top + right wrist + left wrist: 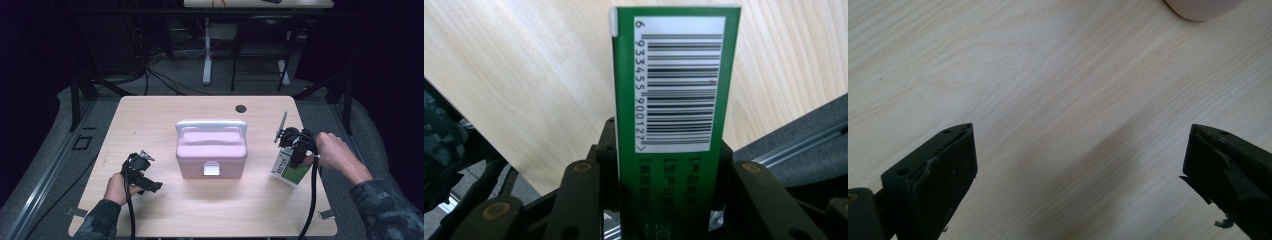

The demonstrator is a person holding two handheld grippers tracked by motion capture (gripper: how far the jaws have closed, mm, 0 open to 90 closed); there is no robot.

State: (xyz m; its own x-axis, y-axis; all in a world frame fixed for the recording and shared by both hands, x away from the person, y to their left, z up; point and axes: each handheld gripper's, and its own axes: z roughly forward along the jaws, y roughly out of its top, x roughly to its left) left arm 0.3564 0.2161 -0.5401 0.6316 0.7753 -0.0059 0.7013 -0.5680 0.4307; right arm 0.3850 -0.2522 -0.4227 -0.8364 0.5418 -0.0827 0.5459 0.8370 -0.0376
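Green carton (674,125): a slim cardboard box with a white barcode panel on one narrow face, held up off the table (150,120) near its right edge, between the pink case (211,149) at the middle and that edge. In the high view the carton (289,169) hangs tilted under the right gripper (296,150), its lower corner close to the wood or just above it; I cannot tell which. The right gripper's jaws stand closed on the carton's broad sides, with the barcode edge rising out between them in the right gripper view.

It looks light and fairly stiff, but thin card will dent if squeezed hard, and the glossy print may slide in the pads. A grip across the broad faces, low and near the middle as now, seems the safest hold; a hold at a corner would likely let it swing.

The pink case is shut, its white handle (211,124) folded back and a white latch (212,170) on the front. The left gripper (142,172) rests near the table's front left, jaws wide apart over bare wood and holding nothing, with a corner of the pink case (1198,7) just ahead.
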